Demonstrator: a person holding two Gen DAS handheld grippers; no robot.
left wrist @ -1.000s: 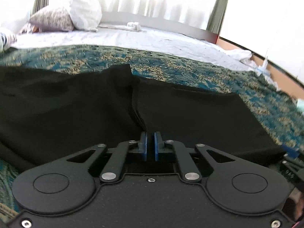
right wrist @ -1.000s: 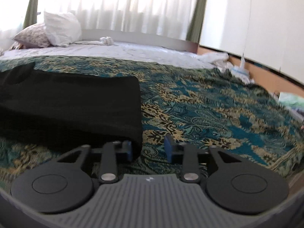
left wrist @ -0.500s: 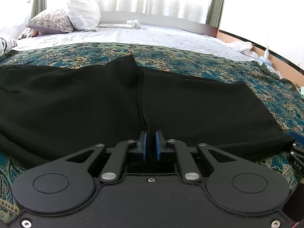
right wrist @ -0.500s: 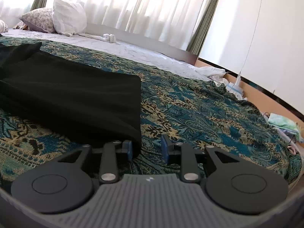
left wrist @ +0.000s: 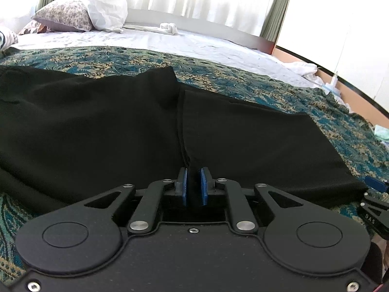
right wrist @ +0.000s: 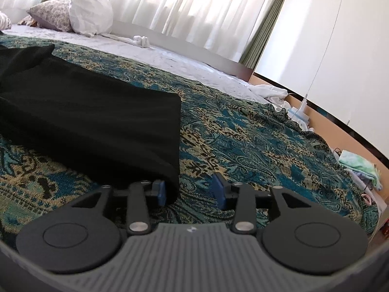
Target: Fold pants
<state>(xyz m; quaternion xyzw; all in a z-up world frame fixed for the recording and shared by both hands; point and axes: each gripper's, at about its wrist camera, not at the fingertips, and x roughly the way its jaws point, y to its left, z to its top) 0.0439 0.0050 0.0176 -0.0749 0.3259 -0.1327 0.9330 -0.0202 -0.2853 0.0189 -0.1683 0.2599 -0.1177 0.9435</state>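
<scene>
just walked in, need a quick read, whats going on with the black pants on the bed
A person holding a gripper in each hand is folding black pants on a patterned bedspread. The left gripper has its jaws nearly together over the fabric's near edge and has just been easing open. The right gripper has just been opening; the pants' corner lies by one pad, unpinched.

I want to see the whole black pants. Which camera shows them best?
The left wrist view: the pants spread across it, with the middle seam showing and only the left end cut off. The right wrist view shows only one end, lying on the bedspread.
</scene>
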